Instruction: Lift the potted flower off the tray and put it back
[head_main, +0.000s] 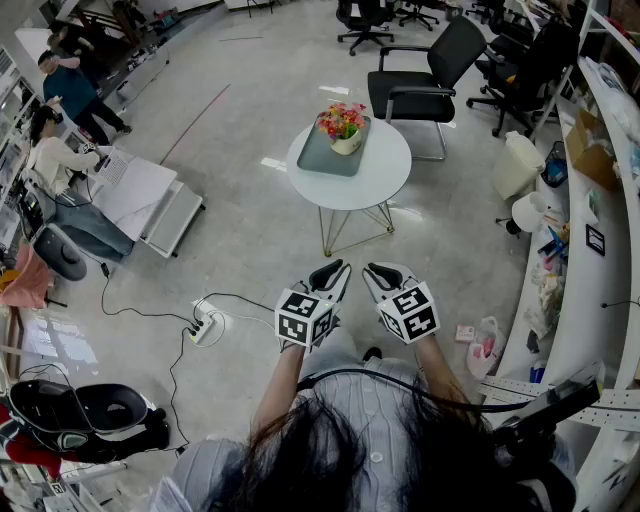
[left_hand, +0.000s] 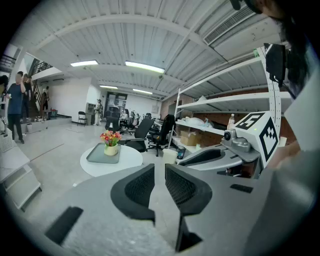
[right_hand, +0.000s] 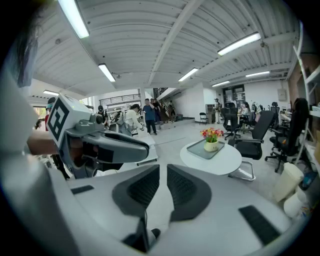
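The potted flower (head_main: 343, 128) stands upright with its stems pointing straight up, a cream pot holding red, pink and yellow blooms. It sits on the grey tray (head_main: 322, 158), toward that tray's far end, on the round white tabletop (head_main: 385, 175). The left tool (head_main: 336, 272) and right tool (head_main: 376, 274) are clenched on nothing, side by side, well apart from the tray.

Here's a big open-plan office, half workshop by the look of it. Black swivel chairs (head_main: 425, 75) cluster along the top of the head view. White shelving (head_main: 600, 200) piled with boxes and clutter curves down the right edge. People (head_main: 70, 90) work at desks in the upper left, and a power strip (head_main: 205, 326) trails cables across the polished grey floor (head_main: 250, 200). In the left gripper view, strip lights (left_hand: 145, 66) cross a ribbed industrial ceiling (left_hand: 150, 35).
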